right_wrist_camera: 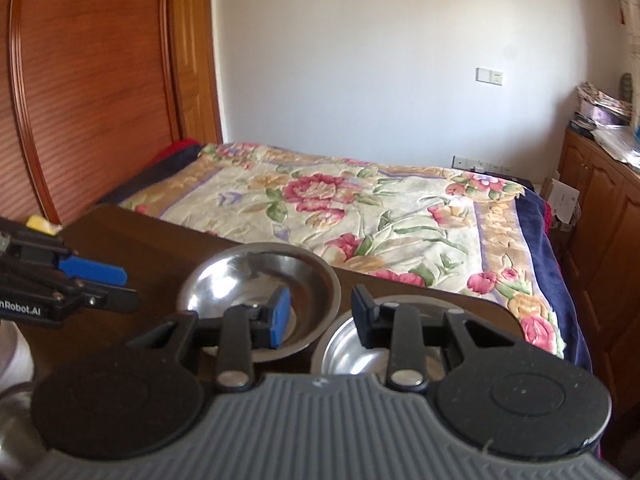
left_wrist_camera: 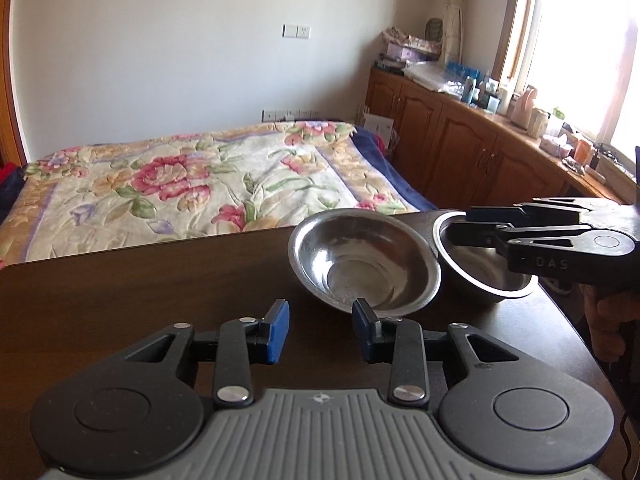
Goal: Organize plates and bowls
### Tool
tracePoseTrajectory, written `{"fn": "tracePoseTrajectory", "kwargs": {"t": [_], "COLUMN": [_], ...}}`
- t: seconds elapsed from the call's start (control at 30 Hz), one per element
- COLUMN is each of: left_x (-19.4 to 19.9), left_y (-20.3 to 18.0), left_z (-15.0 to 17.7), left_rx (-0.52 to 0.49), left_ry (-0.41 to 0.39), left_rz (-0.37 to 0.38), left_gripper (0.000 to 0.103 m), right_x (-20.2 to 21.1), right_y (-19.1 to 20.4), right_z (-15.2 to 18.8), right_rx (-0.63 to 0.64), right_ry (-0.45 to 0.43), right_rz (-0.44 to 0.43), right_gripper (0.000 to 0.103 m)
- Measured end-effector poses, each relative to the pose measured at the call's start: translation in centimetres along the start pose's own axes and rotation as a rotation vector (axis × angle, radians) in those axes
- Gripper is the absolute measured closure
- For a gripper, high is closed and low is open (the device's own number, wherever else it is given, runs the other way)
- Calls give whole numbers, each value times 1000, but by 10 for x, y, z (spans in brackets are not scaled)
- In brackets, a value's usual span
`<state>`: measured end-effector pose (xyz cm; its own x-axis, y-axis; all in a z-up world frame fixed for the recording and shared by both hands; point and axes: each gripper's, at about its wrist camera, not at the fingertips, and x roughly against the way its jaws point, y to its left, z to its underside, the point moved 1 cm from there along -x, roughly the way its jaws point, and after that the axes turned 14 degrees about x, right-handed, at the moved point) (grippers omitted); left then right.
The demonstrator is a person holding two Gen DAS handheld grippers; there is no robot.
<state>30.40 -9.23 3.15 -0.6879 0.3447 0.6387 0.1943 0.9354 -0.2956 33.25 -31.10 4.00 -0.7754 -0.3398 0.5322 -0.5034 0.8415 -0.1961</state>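
Two steel bowls stand on the dark wooden table [left_wrist_camera: 140, 300]. The wider bowl [left_wrist_camera: 364, 260] [right_wrist_camera: 260, 292] is tilted, and its right rim leans on the smaller bowl [left_wrist_camera: 488, 276] [right_wrist_camera: 352, 354]. My left gripper [left_wrist_camera: 322, 330] [right_wrist_camera: 130, 289] is open just in front of the wider bowl, with nothing between its blue pads. My right gripper [right_wrist_camera: 320, 316] [left_wrist_camera: 456, 225] is open above the spot where the two rims meet, one finger over each bowl. Whether it touches them I cannot tell.
A bed with a floral blanket [left_wrist_camera: 192, 188] lies right behind the table's far edge. Wooden cabinets [left_wrist_camera: 460, 148] with clutter on top run along the right under a window. A white object [right_wrist_camera: 16, 356] and a metal rim [right_wrist_camera: 12, 404] show at the right wrist view's lower left.
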Motion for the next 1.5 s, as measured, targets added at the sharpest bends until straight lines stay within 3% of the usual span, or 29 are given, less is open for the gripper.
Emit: {"fn": "tracePoseTrajectory", "kwargs": {"t": [0.13,0.57,0.77,1.0,1.5], "left_x": [-11,-36,-38,-42,-58], "left_y": [-1,0,2,5,24], "left_z": [-4,-10,-10,-11,-18], "left_rx": [1,33,46,41,146], "left_ry": [14,60,67,71,129], "left_rz": [-5,10,15,5,37], "left_gripper": [68,76,78,78,80], "right_x": [-14,-49,-63,-71,-68], "right_y": [-5,-4,-1,3,13], "right_z": [-1,-20,-22,-23,-23], "right_rx": [-34,78,116,117,104], "right_ry": [26,104,147,180,167], "right_rz": [-67,-22,-37,-69,-77], "right_gripper": [72,75,84,84,86]}}
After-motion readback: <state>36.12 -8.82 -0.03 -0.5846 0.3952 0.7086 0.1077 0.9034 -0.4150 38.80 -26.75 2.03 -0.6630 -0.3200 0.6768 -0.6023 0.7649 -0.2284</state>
